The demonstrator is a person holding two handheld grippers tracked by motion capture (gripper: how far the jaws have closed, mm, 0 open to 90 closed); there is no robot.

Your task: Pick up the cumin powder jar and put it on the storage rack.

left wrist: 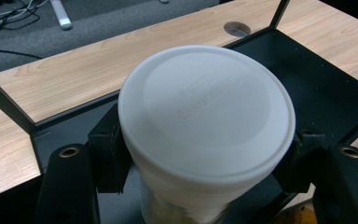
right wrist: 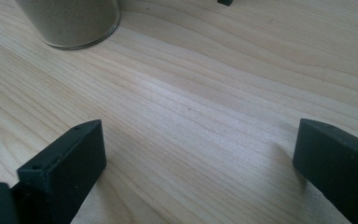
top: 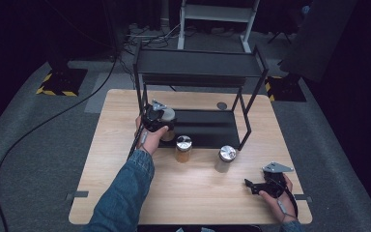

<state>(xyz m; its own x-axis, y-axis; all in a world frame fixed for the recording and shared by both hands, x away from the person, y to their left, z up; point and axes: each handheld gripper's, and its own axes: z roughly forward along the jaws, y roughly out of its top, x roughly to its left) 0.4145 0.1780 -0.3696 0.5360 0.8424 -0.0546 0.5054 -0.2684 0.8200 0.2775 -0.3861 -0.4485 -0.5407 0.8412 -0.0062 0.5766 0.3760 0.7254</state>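
Observation:
A jar with a white lid (left wrist: 205,116) sits between the black jaws of my left gripper (left wrist: 205,161), whose pads press its sides just under the lid. In the high view this jar (top: 169,114) hangs at the left front of the black rack's lower shelf (top: 207,126), held by my left gripper (top: 162,119). Two jars with silver lids stand on the table in front of the rack, one amber (top: 183,148) and one sandy (top: 225,158). My right gripper (top: 249,186) rests low at the table's near right, its jaws wide apart over bare wood (right wrist: 200,154).
The black two-tier rack (top: 198,63) takes up the back half of the wooden table (top: 125,193). A round cable hole (top: 221,105) lies behind the lower shelf. The base of the sandy jar (right wrist: 72,21) stands ahead of the right jaws.

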